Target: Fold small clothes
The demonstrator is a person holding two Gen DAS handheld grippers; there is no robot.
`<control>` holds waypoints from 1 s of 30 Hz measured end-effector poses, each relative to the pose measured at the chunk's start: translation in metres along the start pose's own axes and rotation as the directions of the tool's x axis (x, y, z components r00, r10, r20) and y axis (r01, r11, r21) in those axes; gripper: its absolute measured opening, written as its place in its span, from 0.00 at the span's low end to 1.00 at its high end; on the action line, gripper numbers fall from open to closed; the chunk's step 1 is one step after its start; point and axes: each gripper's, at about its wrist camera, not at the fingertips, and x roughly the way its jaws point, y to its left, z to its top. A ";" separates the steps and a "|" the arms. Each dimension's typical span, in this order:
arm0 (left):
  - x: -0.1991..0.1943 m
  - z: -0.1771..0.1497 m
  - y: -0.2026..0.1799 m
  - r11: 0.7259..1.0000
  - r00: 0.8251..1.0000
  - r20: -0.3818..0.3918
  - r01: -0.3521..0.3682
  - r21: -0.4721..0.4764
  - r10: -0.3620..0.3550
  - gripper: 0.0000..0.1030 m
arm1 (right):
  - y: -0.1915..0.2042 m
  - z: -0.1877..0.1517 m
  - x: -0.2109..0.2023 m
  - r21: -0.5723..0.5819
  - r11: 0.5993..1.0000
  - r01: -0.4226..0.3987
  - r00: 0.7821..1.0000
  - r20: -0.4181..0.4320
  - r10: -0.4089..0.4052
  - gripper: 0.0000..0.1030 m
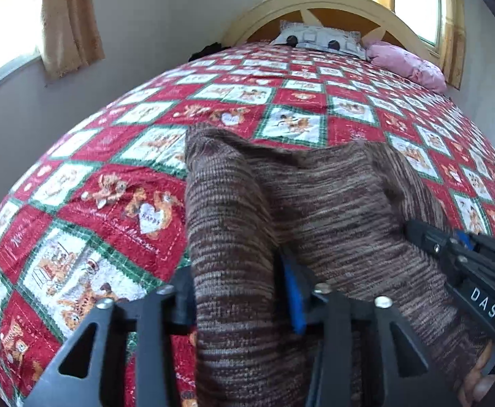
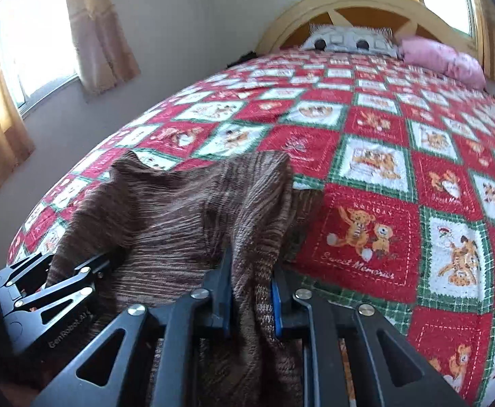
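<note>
Left tool [image 1: 240,305] grips a fold of the brown striped sweater [image 1: 315,210], and my right tool [image 2: 250,291] is clamped on another edge of it; I see the garment lifted at the near end, draping onto the red patchwork quilt [image 2: 376,237] on the bed.

White letters "DAS" stand on the right gripper [image 1: 417,237] at lower right; "GenRobot.AI" on the left gripper [image 2: 49,279] at lower left. The quilt [image 2: 376,166] reads "HOLIDAY" and "Sweet Memories" at centre right.
</note>
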 end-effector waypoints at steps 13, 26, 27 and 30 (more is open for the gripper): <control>-0.003 -0.004 0.019 0.995 0.999 -0.013 0.051 -0.087 -0.053 0.59 | 0.003 -0.002 0.001 -0.001 0.999 0.037 0.999 -0.008 -0.037 0.23; -0.002 -0.004 0.020 0.993 0.998 -0.013 0.061 -0.098 -0.062 0.61 | -0.003 -0.025 -0.054 0.039 0.989 0.144 0.982 0.119 -0.148 0.36; -0.002 -0.004 0.019 0.994 0.998 -0.013 0.059 -0.096 -0.061 0.61 | 0.004 -0.030 -0.068 0.007 0.985 0.172 0.972 0.162 -0.171 0.24; -0.002 -0.004 0.018 0.995 0.999 -0.012 0.051 -0.089 -0.053 0.61 | 0.019 -0.031 -0.083 -0.046 0.987 0.157 0.970 0.193 -0.145 0.16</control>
